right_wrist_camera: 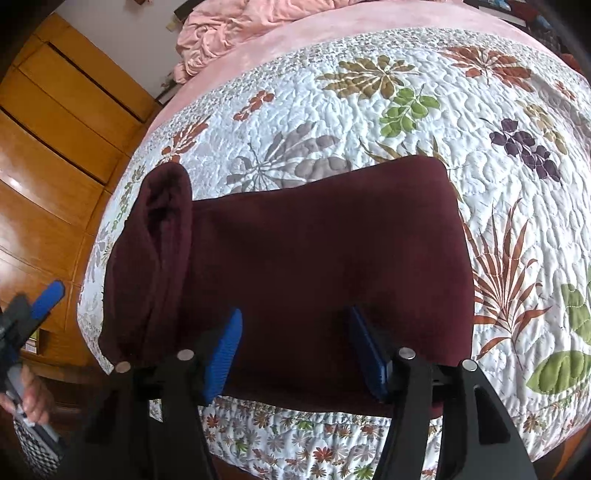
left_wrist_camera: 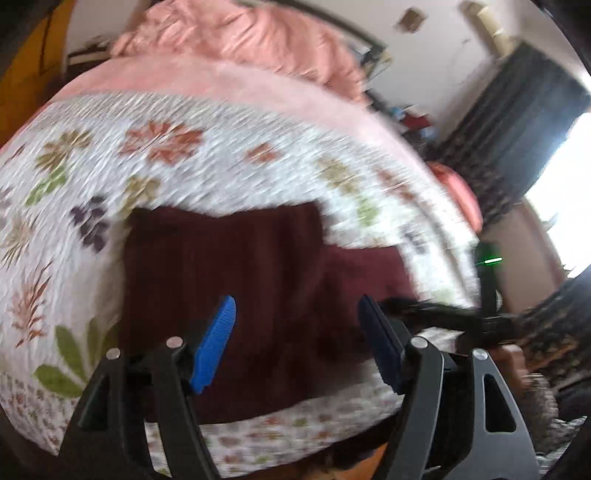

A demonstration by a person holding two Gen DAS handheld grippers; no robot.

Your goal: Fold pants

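On the floral quilt (right_wrist_camera: 369, 122) lie folded maroon pants (right_wrist_camera: 314, 251); both grippers' jaws gape wide, holding nothing.

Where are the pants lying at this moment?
In both wrist views the pants lie folded on the quilt near the bed's front edge, just ahead of the open right gripper; the pink blanket is at the far end.

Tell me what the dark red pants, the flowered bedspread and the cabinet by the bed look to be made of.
Dark maroon folded pants: soft, matte, fuzzy cloth, probably fleece or thick knit; no sheen, rounded folds.
White quilted bedspread with leaf prints: stitched, puffy cotton-like fabric; the stitching raises small bumps.
Orange-brown cabinet: wood or wood veneer with glossy varnish; bright light reflections show on its panels.
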